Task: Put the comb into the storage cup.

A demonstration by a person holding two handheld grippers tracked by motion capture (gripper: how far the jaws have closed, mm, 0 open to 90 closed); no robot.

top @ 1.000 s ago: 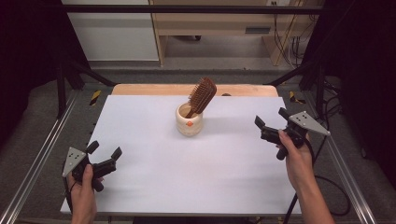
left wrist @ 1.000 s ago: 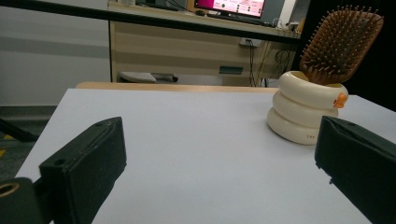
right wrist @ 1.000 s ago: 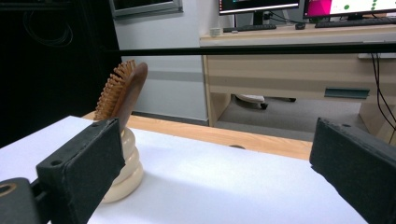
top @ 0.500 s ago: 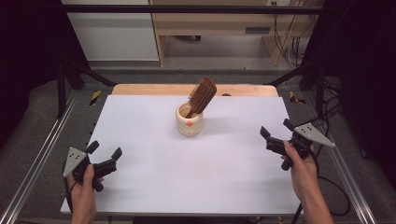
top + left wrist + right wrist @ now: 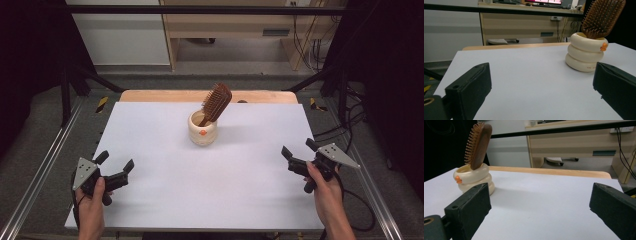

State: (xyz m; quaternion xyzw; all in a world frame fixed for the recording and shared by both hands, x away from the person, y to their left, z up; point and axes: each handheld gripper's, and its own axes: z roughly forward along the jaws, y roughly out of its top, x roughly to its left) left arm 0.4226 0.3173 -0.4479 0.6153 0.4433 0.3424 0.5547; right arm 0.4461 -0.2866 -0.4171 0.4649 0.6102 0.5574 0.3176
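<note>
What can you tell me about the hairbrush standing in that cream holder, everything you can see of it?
The hairbrush looks wooden, reddish brown, with a broad oval paddle head and a smooth rounded back. Rows of pale, pin-like bristles cover one face. It stands handle-down in the cream ringed holder, head up and tilted, leaning on the holder's rim. Its handle is mostly hidden inside. The holder sits toward the far middle of the white table. Nothing else touches the brush.

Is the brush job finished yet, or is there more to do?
It looks nearly finished. The brush stands handle-down in the cup, leaning to one side. Nothing is in hand: the left tool and right tool are both open, near the table's front corners. Nothing else looks left.
</note>
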